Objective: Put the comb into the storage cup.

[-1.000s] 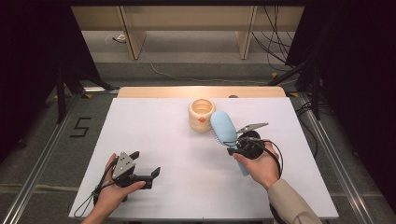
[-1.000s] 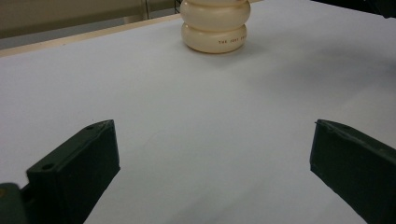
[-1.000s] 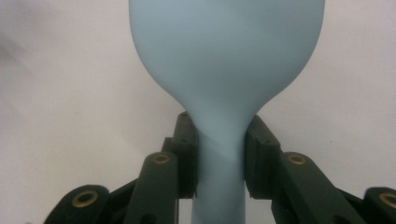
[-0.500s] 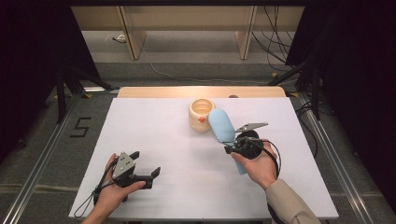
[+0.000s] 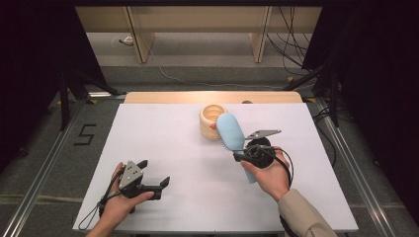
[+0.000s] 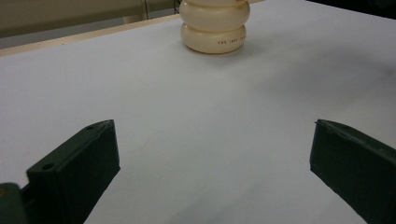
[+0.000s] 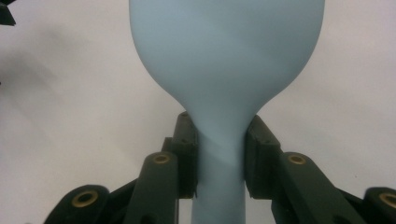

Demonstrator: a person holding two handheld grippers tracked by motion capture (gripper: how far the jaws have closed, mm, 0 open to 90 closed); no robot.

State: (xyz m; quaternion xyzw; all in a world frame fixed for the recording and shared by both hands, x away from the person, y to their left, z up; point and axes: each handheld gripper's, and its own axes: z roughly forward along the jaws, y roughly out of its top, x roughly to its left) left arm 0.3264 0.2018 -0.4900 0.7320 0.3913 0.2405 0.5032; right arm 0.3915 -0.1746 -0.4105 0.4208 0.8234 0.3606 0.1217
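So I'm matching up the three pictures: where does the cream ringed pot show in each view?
High view: the cream ringed pot stands at the table's far middle, just left of the light blue brush.
Left gripper view: top centre, far beyond the open jaws.
Right gripper view: I can't find it; the brush head fills the upper middle.
Shared landmark: the white tabletop.

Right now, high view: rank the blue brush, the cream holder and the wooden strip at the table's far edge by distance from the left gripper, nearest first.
From the left gripper, at the near left of the table:
1. Blue brush, right of centre, its handle clamped in the right gripper.
2. Cream holder, just behind the brush head.
3. Wooden strip, along the far edge.
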